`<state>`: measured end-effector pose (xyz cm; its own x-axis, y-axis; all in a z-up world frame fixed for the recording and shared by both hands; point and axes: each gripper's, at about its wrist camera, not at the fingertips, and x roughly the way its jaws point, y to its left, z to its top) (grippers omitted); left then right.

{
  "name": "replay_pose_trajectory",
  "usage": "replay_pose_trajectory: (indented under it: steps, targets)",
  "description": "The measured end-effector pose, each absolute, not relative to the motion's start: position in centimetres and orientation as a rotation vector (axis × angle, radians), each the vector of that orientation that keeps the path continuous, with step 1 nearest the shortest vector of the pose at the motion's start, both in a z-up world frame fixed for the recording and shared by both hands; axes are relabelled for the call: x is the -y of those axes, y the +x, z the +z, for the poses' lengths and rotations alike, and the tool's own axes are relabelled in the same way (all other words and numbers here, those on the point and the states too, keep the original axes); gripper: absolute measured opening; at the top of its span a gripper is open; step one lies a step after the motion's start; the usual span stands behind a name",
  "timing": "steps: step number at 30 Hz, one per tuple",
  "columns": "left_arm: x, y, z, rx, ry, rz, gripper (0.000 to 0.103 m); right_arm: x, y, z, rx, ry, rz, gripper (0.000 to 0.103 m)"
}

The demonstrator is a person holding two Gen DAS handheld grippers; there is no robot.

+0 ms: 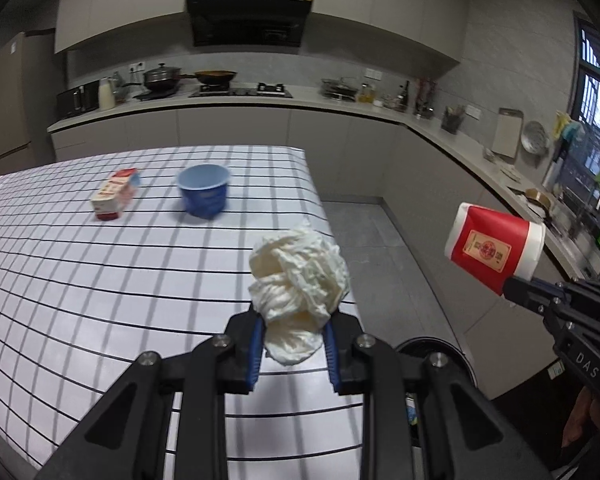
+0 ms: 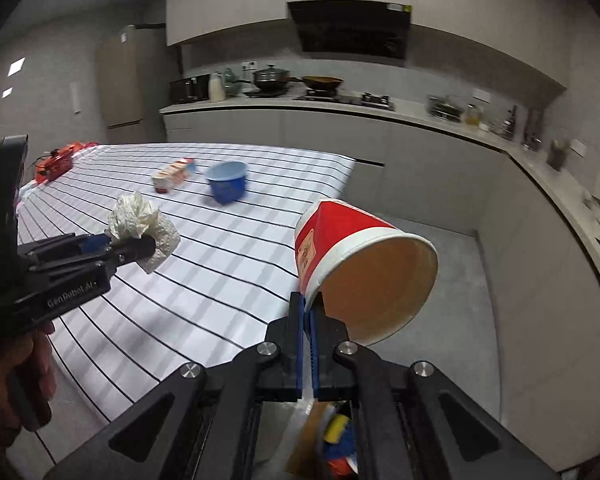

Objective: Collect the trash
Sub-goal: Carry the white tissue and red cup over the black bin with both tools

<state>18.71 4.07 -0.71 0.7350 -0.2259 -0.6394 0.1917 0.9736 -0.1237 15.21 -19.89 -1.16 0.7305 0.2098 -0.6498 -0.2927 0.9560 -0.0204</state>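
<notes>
My left gripper (image 1: 294,322) is shut on a crumpled white paper wad (image 1: 300,280) and holds it above the table's right edge; it also shows in the right wrist view (image 2: 142,224). My right gripper (image 2: 310,308) is shut on the rim of a red and white paper cup (image 2: 360,264), tilted on its side in the air beyond the table; the cup also shows in the left wrist view (image 1: 496,250). A blue bowl (image 1: 204,194) and a red and white carton (image 1: 114,194) sit on the checked table (image 1: 100,280).
A dark trash bin (image 1: 440,354) stands on the floor below the grippers, with coloured rubbish inside (image 2: 336,436). A red object (image 2: 56,162) lies at the table's far left. Kitchen counters (image 1: 340,108) with pots run along the back and right walls.
</notes>
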Motion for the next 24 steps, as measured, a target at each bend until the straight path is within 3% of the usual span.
replay_pose_trajectory:
  steps: [14, 24]
  targets:
    - [8.0, 16.3, -3.5, -0.786, 0.008, -0.425, 0.027, 31.9, 10.6, -5.1, -0.794, -0.105, 0.174, 0.003]
    - [13.6, 15.3, -10.5, -0.932, 0.040, -0.478, 0.027, 36.3, 9.4, -12.3, -0.933, -0.129, 0.246, 0.003]
